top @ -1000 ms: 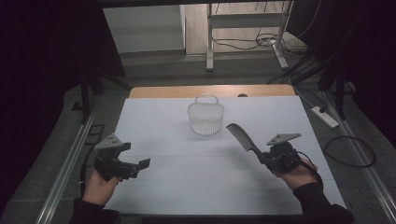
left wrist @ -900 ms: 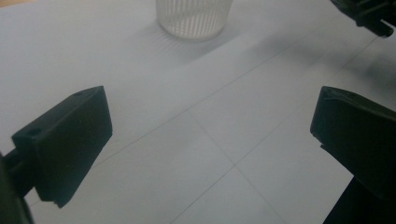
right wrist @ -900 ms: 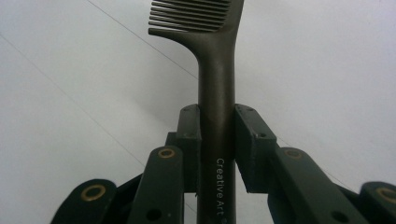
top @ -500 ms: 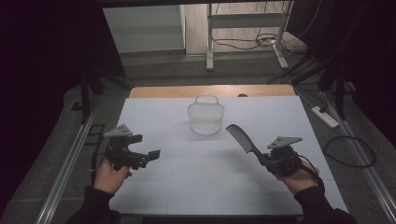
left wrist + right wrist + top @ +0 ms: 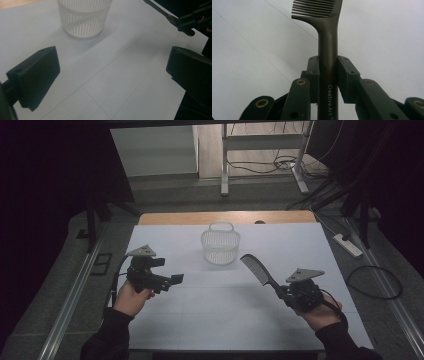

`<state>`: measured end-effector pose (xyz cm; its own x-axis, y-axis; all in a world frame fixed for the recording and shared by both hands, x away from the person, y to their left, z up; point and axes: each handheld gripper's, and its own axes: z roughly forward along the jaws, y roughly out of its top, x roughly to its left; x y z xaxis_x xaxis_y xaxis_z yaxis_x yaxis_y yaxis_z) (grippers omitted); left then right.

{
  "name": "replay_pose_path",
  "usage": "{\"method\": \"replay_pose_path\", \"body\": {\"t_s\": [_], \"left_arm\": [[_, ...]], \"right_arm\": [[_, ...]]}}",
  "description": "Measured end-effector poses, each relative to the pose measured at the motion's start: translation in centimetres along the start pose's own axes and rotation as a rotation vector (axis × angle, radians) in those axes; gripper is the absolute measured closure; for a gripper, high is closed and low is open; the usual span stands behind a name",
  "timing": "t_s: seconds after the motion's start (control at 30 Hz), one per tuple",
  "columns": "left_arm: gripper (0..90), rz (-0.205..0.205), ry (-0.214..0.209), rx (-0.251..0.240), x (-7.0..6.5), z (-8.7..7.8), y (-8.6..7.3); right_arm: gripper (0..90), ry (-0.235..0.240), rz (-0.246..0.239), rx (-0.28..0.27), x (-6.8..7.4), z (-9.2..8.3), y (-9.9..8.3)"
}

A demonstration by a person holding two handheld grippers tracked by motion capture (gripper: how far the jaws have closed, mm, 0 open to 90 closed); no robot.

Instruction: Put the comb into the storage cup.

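Observation:
A dark comb (image 5: pixel 256 269) sticks up and to the left from my right gripper (image 5: pixel 284 292), which is shut on its handle (image 5: pixel 327 72) at the right of the table. The comb's teeth (image 5: pixel 314 8) point away in the right gripper view. A white slatted basket (image 5: pixel 220 245) with a handle stands at the table's middle back; the left gripper view has it at the top (image 5: pixel 83 17). My left gripper (image 5: pixel 172 281) is held above the table's left side, open, its jaws wide apart with nothing between them. The comb's handle and right gripper (image 5: pixel 183 22) appear at the left gripper view's top right.
The table (image 5: pixel 225 320) has a white top with faint lines and a wooden strip (image 5: pixel 200 217) at the back. A power strip (image 5: pixel 348 245) and a cable loop (image 5: pixel 375 282) lie on the floor at the right. A metal stand (image 5: pixel 262 155) is beyond the table.
My left gripper has risen and moved forward and right, toward the basket. The right gripper with the comb has stayed nearly still.

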<state>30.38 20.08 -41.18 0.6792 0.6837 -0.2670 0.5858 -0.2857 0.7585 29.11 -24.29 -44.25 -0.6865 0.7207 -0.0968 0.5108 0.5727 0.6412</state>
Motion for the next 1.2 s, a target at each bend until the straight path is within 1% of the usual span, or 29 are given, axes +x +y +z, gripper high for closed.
{"method": "replay_pose_path", "body": {"t_s": [0.03,0.07,0.1,0.13,0.2,0.23,0.27,0.47,0.53,0.73,0.77,0.8,0.9,0.93,1.03,1.2], "left_arm": [[0.0,0.010,-0.002,0.005,-0.1,0.2,0.2],[0.0,0.010,-0.002,0.005,-0.1,0.2,0.2],[0.0,0.025,-0.007,0.011,-0.4,0.6,0.7],[0.0,0.025,-0.007,0.011,-0.4,0.6,0.7],[0.0,0.028,-0.028,0.009,-0.6,1.1,1.3],[0.0,0.028,-0.028,0.009,-0.6,1.1,1.3],[0.0,0.033,-0.038,0.016,-0.8,1.5,1.7],[0.0,0.053,-0.044,0.030,-1.2,2.3,2.6],[0.0,0.049,-0.049,0.025,-1.2,2.4,2.8],[0.0,0.047,-0.060,0.019,-1.4,2.7,2.8],[0.0,0.056,-0.070,0.008,-1.5,2.8,2.7],[0.0,0.056,-0.083,0.006,-1.5,2.9,2.6],[0.0,0.059,-0.084,0.011,-1.6,3.1,2.5],[0.0,0.065,-0.083,0.019,-1.7,3.3,2.4],[0.0,0.062,-0.087,0.026,-1.9,3.7,2.4],[0.0,0.048,-0.102,0.012,-2.1,4.0,2.3]], "right_arm": [[72.7,0.001,-0.005,-0.004,0.1,0.0,0.0],[72.7,0.001,-0.005,-0.004,0.2,0.0,0.0],[72.7,0.000,-0.010,-0.007,0.2,0.0,0.0],[72.7,0.000,-0.010,-0.007,0.2,0.0,0.0],[72.7,0.002,-0.019,-0.011,0.5,-0.1,0.1],[72.7,0.002,-0.019,-0.011,0.5,-0.1,0.1],[72.7,0.002,-0.025,-0.011,0.7,-0.1,0.1],[72.7,-0.002,-0.039,-0.024,1.1,-0.2,0.1],[72.7,-0.004,-0.042,-0.029,1.2,-0.2,0.1],[72.7,-0.006,-0.055,-0.038,1.7,-0.2,0.3],[72.7,-0.005,-0.063,-0.045,1.9,-0.2,0.3],[72.7,-0.005,-0.070,-0.046,2.1,-0.2,0.3],[72.7,-0.009,-0.083,-0.054,2.4,-0.1,0.4],[72.7,-0.011,-0.096,-0.060,2.7,-0.1,0.5],[72.7,-0.008,-0.106,-0.068,3.1,0.0,0.6],[72.7,-0.005,-0.122,-0.078,3.7,0.0,0.7]]}}
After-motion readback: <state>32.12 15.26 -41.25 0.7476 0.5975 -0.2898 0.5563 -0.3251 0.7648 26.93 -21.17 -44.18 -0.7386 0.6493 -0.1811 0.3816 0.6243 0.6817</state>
